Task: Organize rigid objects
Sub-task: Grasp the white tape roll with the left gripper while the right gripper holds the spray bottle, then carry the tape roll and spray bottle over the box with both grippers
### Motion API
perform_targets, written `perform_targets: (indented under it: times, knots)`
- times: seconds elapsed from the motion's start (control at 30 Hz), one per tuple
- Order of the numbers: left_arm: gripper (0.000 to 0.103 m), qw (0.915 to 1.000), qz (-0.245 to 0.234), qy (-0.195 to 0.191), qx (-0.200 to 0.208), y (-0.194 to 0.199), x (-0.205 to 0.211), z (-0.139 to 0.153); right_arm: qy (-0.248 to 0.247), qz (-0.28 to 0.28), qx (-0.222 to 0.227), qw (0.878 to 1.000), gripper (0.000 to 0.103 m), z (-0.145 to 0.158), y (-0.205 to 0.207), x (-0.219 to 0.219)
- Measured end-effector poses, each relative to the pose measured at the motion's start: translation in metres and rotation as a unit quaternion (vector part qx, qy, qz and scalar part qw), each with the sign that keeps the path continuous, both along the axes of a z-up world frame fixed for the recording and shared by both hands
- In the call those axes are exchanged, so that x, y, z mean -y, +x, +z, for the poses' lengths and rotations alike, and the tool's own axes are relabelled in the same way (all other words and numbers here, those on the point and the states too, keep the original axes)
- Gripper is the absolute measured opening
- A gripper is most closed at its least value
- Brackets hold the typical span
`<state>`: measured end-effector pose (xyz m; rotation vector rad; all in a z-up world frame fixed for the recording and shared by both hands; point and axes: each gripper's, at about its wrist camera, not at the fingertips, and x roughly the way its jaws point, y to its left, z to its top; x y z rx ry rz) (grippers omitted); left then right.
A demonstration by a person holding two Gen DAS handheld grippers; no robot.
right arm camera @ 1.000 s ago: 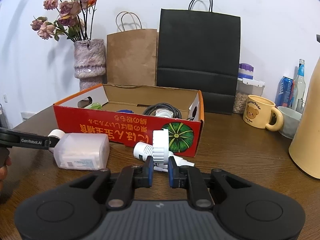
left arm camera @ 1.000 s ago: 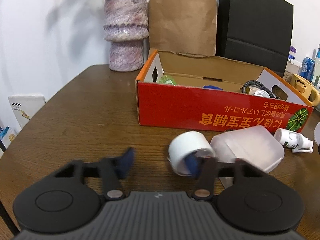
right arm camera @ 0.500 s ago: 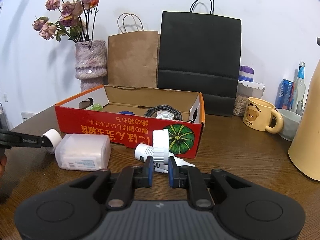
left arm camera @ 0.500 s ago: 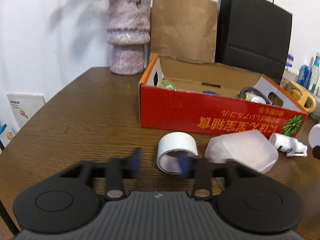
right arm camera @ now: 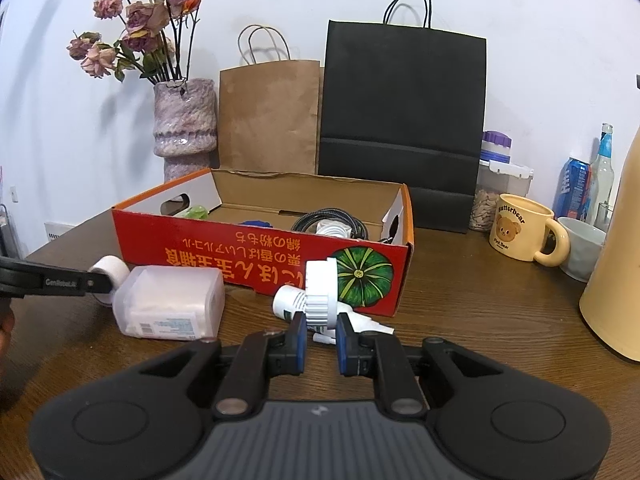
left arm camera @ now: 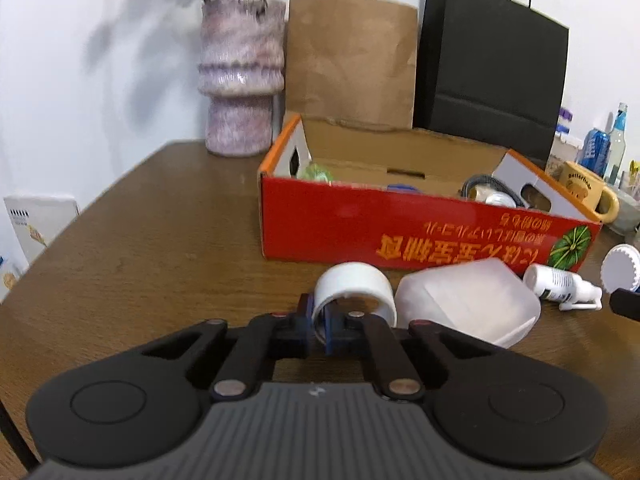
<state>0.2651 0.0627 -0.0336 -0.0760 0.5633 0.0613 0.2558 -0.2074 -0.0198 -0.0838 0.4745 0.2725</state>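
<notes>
- Left wrist view: the left gripper [left arm camera: 318, 322] has its two blue pads pressed on the wall of the white tape roll [left arm camera: 354, 292], one pad inside the ring and one outside. The roll stands on the wooden table [left arm camera: 160, 248], in front of the red cardboard box [left arm camera: 400, 236] and just beside the frosted plastic container [left arm camera: 468, 300]. A small white spray bottle [left arm camera: 560, 286] lies further to the right.
- Right wrist view: the right gripper [right arm camera: 320, 330] holds the white ribbed cap [right arm camera: 320, 292] between its narrow fingers, upright on its edge, in front of the box [right arm camera: 248, 256]. The spray bottle [right arm camera: 290, 304] lies behind the cap. The plastic container [right arm camera: 170, 308] is to the left, and the tape roll [right arm camera: 108, 268] is beyond it, touching the tip of the left gripper [right arm camera: 96, 282].
</notes>
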Motion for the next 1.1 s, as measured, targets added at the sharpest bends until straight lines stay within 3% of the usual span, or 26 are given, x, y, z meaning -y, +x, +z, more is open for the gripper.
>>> perform_targets:
  times: [0.37,0.73,1.1]
  knots:
    - [0.006,0.9987,0.033,0.006,0.038,-0.023,0.001,0.02,0.008,0.003,0.009,1.0,0.014,0.005,-0.003,0.001]
    - [0.006,0.9963,0.02,-0.014,0.082,-0.048,0.019,0.056,0.014,0.009,0.027,0.999,0.014,0.012,-0.002,-0.003]
    - [0.006,0.9935,0.02,-0.015,0.111,-0.032,0.046,0.076,0.026,0.017,0.064,0.997,0.014,0.03,0.007,-0.014]
